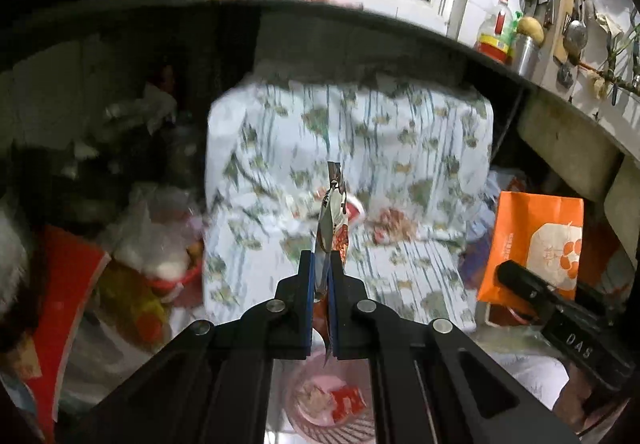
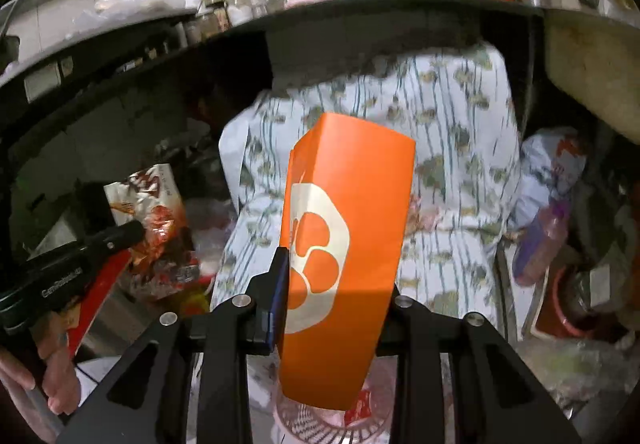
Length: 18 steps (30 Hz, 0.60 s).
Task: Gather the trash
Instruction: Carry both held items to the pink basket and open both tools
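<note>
My left jaws (image 1: 323, 264) are pinched almost together on a flat, crinkled red-and-silver foil snack wrapper (image 1: 333, 220), which sticks up edge-on from between the blue pads. My right jaws (image 2: 334, 276) hold a narrow gap, clamped on a folded orange paper bag with a cream paw-print logo (image 2: 348, 244); the bag stands upright between them and hides the right-hand finger. Directly below both pairs of jaws sits a pink plastic mesh wastebasket (image 1: 324, 404) with scraps of red and pale litter inside. Beyond the jaws lies a bulky shape under a white cloth printed with green leaves and blue stripes (image 1: 360, 148). Above it curves the dark edge of the worktop (image 1: 360, 14), carrying jars and a clear oil bottle with a red label (image 1: 496, 30). From the right wrist view, the wrapper shows off to the left of my right jaws, gripped by the other tool.
</note>
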Motion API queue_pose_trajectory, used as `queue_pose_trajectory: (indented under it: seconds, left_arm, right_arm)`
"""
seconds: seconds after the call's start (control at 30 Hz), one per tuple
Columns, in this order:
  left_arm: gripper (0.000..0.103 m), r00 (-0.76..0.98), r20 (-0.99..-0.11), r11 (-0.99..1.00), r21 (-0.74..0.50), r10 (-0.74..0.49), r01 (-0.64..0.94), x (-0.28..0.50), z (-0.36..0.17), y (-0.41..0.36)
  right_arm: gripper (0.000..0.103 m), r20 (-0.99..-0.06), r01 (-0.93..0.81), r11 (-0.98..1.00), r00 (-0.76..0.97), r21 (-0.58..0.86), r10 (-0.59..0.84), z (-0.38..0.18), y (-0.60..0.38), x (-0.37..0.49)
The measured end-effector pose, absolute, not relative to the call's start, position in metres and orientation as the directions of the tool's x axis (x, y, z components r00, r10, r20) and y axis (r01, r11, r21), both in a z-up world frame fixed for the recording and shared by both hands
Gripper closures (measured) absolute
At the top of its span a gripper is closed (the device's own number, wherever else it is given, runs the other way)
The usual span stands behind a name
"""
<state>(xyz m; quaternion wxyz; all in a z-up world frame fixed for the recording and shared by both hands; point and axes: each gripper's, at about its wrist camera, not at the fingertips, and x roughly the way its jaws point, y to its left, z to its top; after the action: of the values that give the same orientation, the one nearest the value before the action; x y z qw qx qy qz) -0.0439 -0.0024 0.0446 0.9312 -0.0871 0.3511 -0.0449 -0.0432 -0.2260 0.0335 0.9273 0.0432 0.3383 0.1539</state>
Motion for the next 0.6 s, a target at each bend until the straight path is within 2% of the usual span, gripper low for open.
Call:
queue_pose_trajectory:
  seconds: [0.3, 0.5, 0.6]
  left_arm:
    - [0.096, 0.616, -0.764, 0.974, -0.223, -0.192, 0.027, -0.034, -0.017, -0.018]
    - [0.096, 0.46, -0.858, 0.96, -0.277, -0.228, -0.04, -0.02, -0.066, -0.009]
    - [0.096, 0.385, -0.884, 0.946, -0.316, -0.267, -0.07, -0.02, -0.091, -0.006]
  right_arm:
    - [0.072, -0.748, -0.254, 0.952, 0.596, 0.172, 0.294, -0.028, -0.221, -0.04]
    - [0.072, -0.831, -0.186, 0.97, 0.505, 0.159, 0.233, -0.075, -0.228, -0.025]
    - [0.072, -0.874, -0.182, 0.964, 0.414, 0.195, 0.255, -0.1, -0.231, -0.019]
